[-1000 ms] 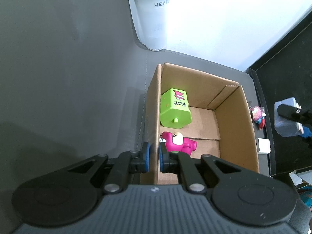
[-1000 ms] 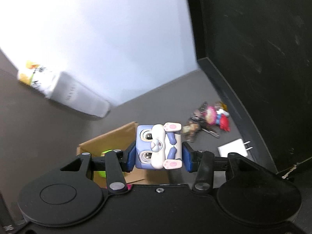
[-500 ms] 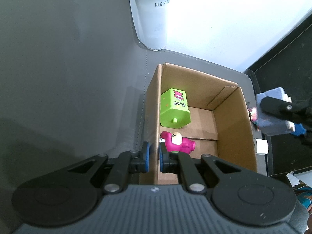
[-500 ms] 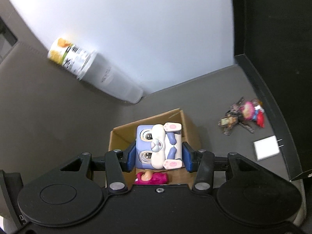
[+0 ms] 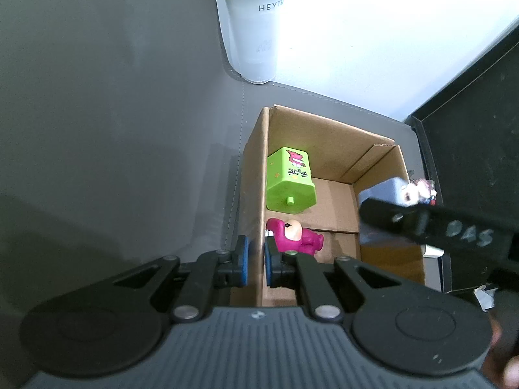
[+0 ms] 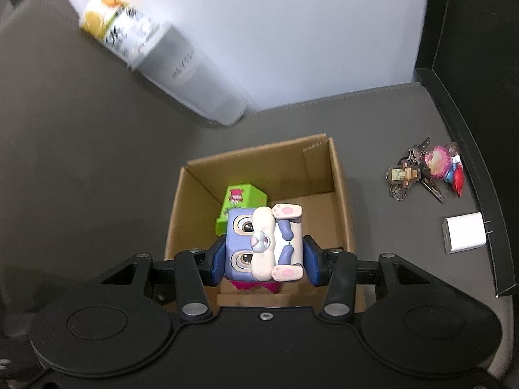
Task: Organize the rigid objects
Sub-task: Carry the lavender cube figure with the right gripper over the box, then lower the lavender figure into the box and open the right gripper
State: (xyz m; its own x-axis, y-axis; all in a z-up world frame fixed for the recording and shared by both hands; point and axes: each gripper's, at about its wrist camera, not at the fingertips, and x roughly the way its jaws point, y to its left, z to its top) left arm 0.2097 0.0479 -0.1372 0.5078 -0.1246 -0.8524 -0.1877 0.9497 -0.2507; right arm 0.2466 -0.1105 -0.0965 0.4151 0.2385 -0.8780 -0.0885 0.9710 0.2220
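An open cardboard box stands on the grey mat. Inside lie a green block toy and a magenta figure, the latter mostly hidden in the right wrist view. My left gripper is shut on the box's left wall. My right gripper is shut on a blue cube toy with a bunny face, hanging above the box's inside, near its right wall.
A tall white cup stands behind the box. Right of the box lie a bunch of keys with charms and a white charger plug. A black raised ledge borders the mat on the right.
My right gripper has carried the blue cube toy leftwards from beside the box to over its opening, rolling a little. The left gripper and box have not moved.
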